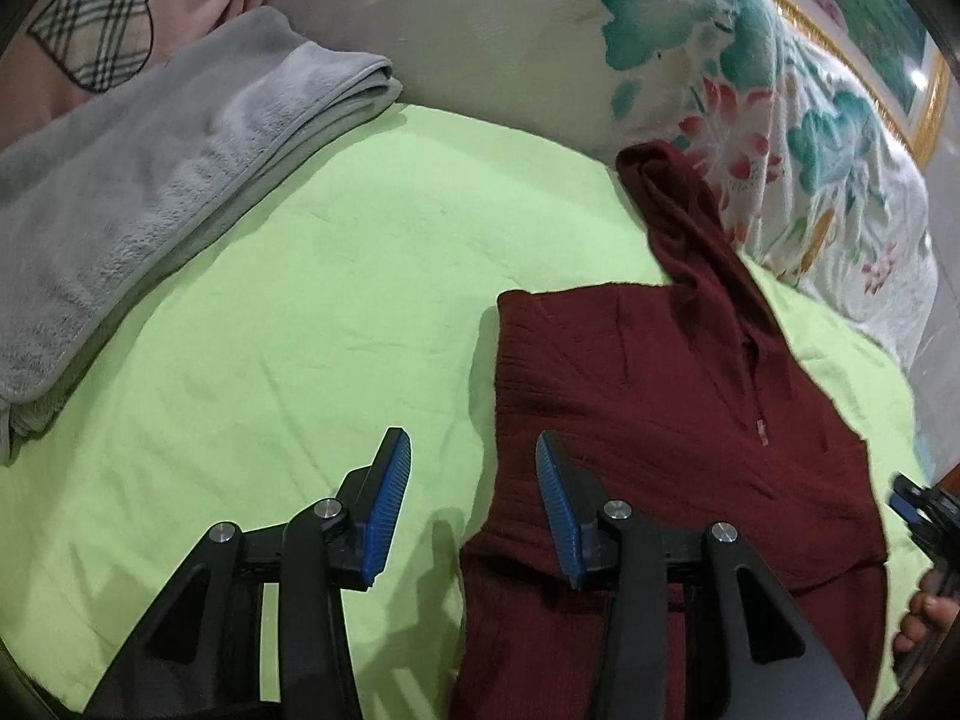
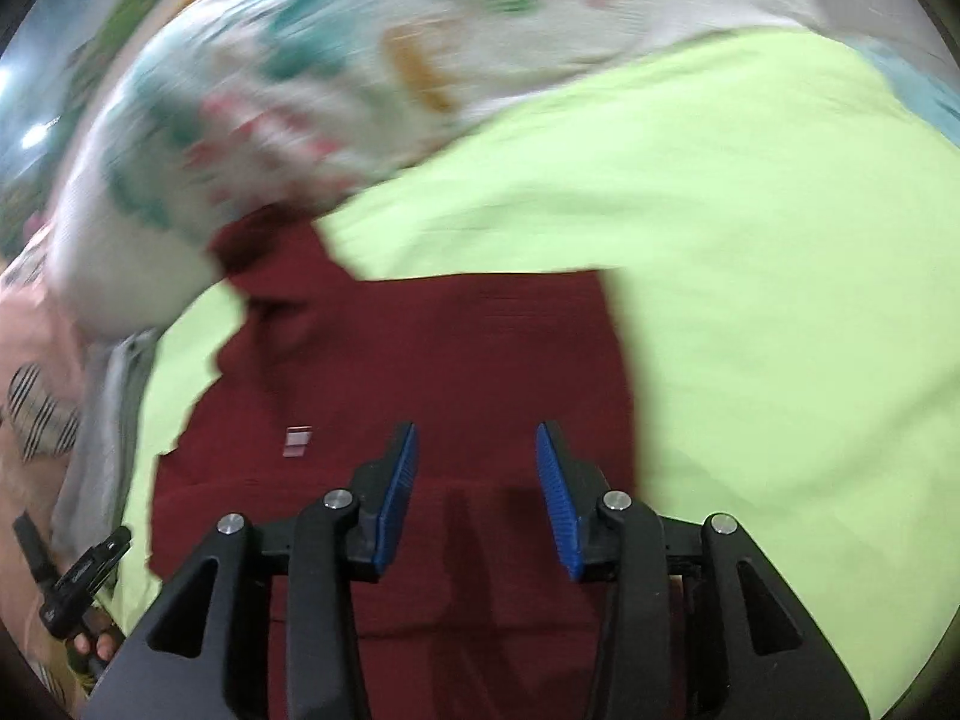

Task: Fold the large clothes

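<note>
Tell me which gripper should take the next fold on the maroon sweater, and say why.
Probably the right gripper: its open jaws hang directly over the maroon sweater, nothing between them. The left gripper, also open, straddles the sweater's edge, one finger over the green sheet.

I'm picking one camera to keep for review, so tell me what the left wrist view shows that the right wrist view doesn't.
Only the left wrist view shows the folded grey blanket sharply, lying apart from the garment, with a pink plaid-patch cushion behind it and a sleeve reaching toward the floral quilt. Only the right wrist view, which is blurred, shows the sheet beyond the garment's far side. Both show the maroon sweater on the green sheet, and each gripper's empty, parted jaws: left gripper, right gripper.
</note>
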### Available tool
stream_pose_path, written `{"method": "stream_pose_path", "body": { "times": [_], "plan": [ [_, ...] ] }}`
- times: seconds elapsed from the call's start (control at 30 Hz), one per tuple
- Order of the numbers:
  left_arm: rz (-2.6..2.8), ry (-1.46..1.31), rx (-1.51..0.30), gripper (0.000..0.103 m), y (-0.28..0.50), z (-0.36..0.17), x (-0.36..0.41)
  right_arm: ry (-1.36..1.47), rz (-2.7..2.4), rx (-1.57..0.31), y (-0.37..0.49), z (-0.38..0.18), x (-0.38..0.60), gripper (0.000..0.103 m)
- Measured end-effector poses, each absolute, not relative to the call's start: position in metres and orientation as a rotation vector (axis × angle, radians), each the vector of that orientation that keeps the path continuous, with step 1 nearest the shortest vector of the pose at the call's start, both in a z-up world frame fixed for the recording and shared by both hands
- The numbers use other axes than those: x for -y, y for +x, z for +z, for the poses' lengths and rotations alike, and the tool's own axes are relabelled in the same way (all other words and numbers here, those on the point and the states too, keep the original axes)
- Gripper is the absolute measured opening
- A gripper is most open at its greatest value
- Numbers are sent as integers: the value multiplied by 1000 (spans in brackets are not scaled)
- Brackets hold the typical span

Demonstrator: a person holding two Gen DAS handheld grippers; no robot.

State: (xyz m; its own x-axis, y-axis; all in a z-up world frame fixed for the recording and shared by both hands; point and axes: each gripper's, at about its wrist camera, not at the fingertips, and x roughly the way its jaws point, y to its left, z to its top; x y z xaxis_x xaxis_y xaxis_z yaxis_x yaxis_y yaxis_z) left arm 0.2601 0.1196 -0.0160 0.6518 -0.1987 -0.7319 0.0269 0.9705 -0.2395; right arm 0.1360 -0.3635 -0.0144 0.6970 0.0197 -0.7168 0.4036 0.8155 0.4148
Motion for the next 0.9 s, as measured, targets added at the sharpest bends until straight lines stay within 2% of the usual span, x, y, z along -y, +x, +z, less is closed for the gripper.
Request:
{"method": "stream_pose_path", "body": {
  "times": [0.2, 0.27, 0.37, 0.4, 0.43, 0.6, 0.8, 0.9],
  "plan": [
    [-91, -190, -912, 44, 277, -35, -110, 575, -162, -835, 137, -27, 365, 42],
    [-85, -181, -925, 44, 280, -40, -108, 525, -139, -886, 148, -33, 353, 46],
    [-80, -163, -947, 44, 282, -49, -104, 495, -106, -914, 155, -44, 339, 44],
    [-77, -156, -952, 44, 283, -50, -102, 480, -85, -908, 157, -43, 335, 16],
    [-76, -146, -955, 44, 283, -50, -100, 471, -75, -895, 157, -37, 333, 7],
    [-96, -125, -947, 45, 283, -43, -92, 464, -142, -738, 133, -2, 349, 7],
    [-96, -88, -963, 46, 282, -53, -81, 473, -232, -877, 146, -48, 360, 7],
    [-99, -89, -968, 47, 283, -53, -82, 437, -268, -852, 142, -36, 354, 7]
  ]
}}
